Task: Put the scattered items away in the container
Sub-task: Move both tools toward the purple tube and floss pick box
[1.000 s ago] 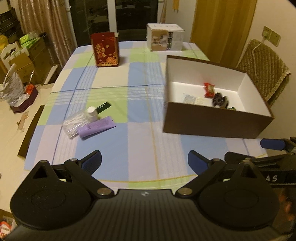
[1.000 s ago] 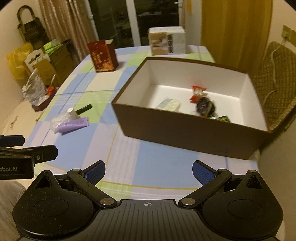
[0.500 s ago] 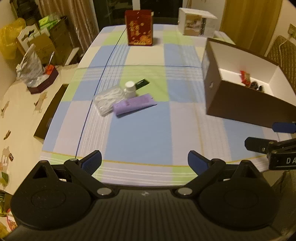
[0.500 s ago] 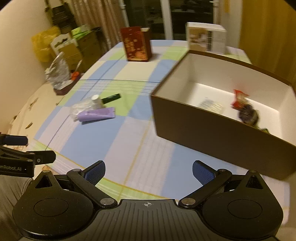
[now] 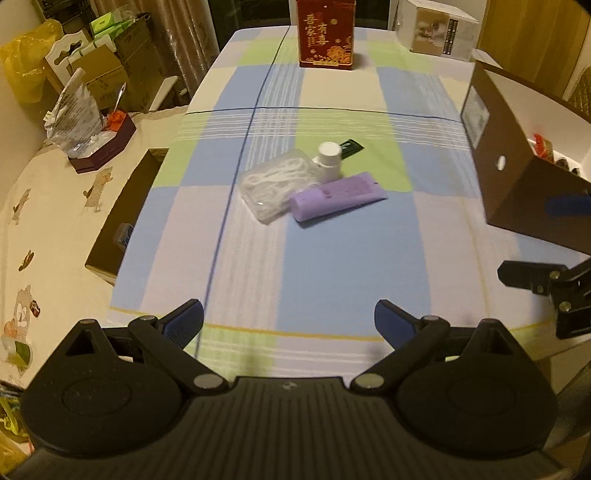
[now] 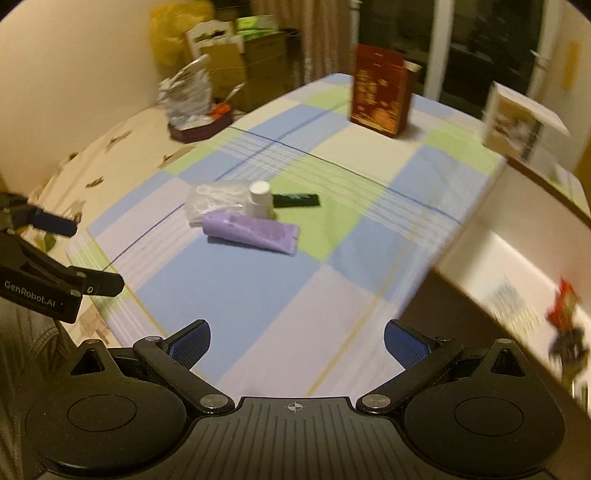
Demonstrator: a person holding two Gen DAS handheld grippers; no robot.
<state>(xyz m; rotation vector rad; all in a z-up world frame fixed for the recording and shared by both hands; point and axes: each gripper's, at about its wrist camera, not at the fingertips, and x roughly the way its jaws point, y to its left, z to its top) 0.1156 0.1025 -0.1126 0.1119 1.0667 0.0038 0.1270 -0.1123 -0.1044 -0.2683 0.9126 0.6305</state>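
Left wrist view: purple tube (image 5: 338,196), clear pouch (image 5: 277,188), white bottle (image 5: 328,161) now nearer, centred; box (image 5: 517,192) slid to right edge. Left gripper (image 5: 288,319) wide, empty. Right gripper (image 6: 297,341) wide, empty.

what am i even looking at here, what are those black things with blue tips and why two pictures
Those are two hand-held grippers, one in each of a person's hands, not a robot arm. Each carries a wide-angle camera looking along its own two blue-padded fingers, hence two pictures.

The left gripper and the right gripper are both open and hold nothing.

On the checked tablecloth lie a lilac squeeze tube, a clear plastic pouch, a small white bottle and a flat dark green packet, bunched together. To the right stands the open brown cardboard box, with a few items already inside. A red gift box stands at the far end.
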